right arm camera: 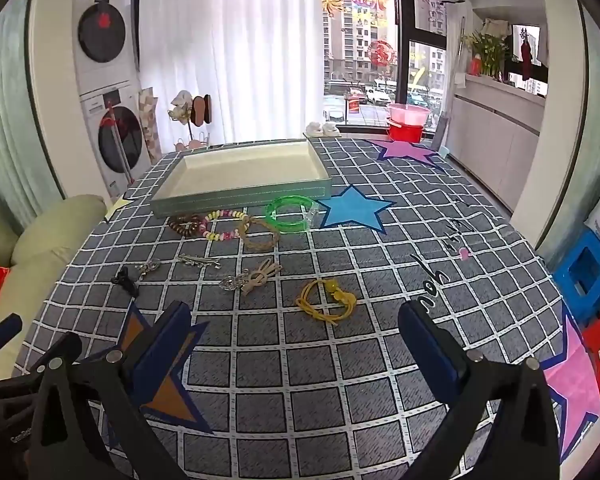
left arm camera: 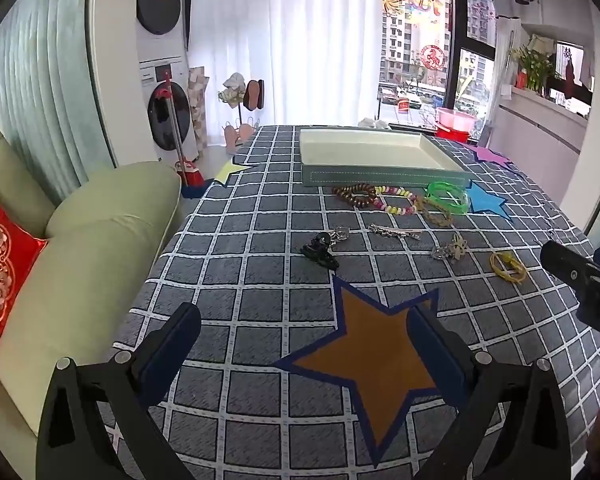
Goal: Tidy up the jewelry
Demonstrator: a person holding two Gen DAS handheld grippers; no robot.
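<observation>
Left hand-held gripper (left arm camera: 304, 344): jaws spread to full width, nothing between them, tilted down over the orange star (left arm camera: 364, 364) printed on the grey checked cloth (left arm camera: 236, 240) covering the bench. Right hand-held gripper (right arm camera: 296, 340): likewise wide open and empty, angled down over bare cloth, well short of the jewelry. Its black body shows at the right edge of the left wrist view.

Nearest the right hand-held gripper: yellow cord bracelet (right arm camera: 326, 300), lying flat. Just beyond it to the left, a beige bow-shaped piece (right arm camera: 262, 276) touching a small silver piece (right arm camera: 232, 282). Further left, a silver hair clip (right arm camera: 200, 261), a silver keyring-like piece (right arm camera: 150, 267) and a black claw clip (right arm camera: 125, 280), each apart from the others.

Next row back, close against the tray front: dark brown bead bracelet (right arm camera: 186, 225), pink-and-yellow bead bracelet (right arm camera: 224, 226) overlapping it, a tan braided bracelet (right arm camera: 260, 234), and a green translucent bangle (right arm camera: 290, 213) beside the blue star (right arm camera: 354, 210).

Tray (right arm camera: 240, 196): shallow, grey-green wall with stitching, cream lining, no jewelry seen inside. It sits at the far side of the bench.

Left of the bench: pale green sofa (left arm camera: 84, 240) with a red cushion (left arm camera: 0, 264).
</observation>
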